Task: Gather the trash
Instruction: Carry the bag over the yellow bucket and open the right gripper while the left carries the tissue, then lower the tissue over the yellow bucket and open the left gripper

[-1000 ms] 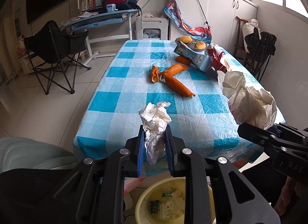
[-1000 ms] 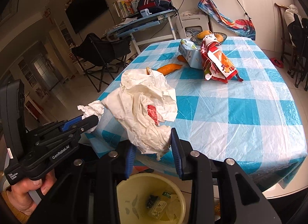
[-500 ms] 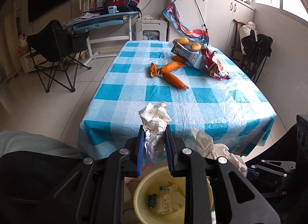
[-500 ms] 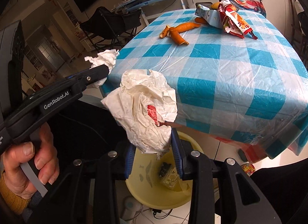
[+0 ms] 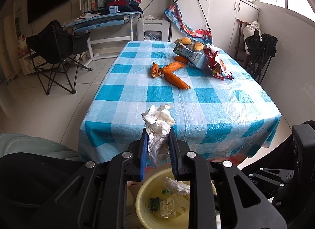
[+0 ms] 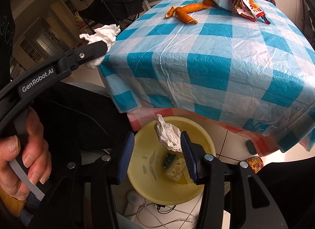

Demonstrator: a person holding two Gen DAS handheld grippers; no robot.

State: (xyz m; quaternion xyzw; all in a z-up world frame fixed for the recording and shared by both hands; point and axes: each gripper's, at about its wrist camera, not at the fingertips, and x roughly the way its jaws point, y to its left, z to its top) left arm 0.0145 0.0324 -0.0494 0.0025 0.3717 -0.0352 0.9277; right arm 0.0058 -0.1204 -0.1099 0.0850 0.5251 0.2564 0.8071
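My left gripper is shut on a crumpled white tissue, held above the near edge of the blue-checked table. From the right wrist view, the same left gripper and tissue sit at the table's corner. My right gripper hangs over a yellow bin on the floor. Its jaws are opening, and a crumpled white paper wrapper hangs loose between them beside the right pad. The wrapper shows over the bin below my left fingers.
On the table's far part lie orange peels, a milk carton, a red snack bag and a bowl of mangoes. A plastic bottle lies in the bin. A folding chair stands left; cables run on the floor.
My right gripper swung down from the table edge to over the bin and its jaws parted, loosening the white wrapper. My left gripper drew back slightly, tissue still pinched.
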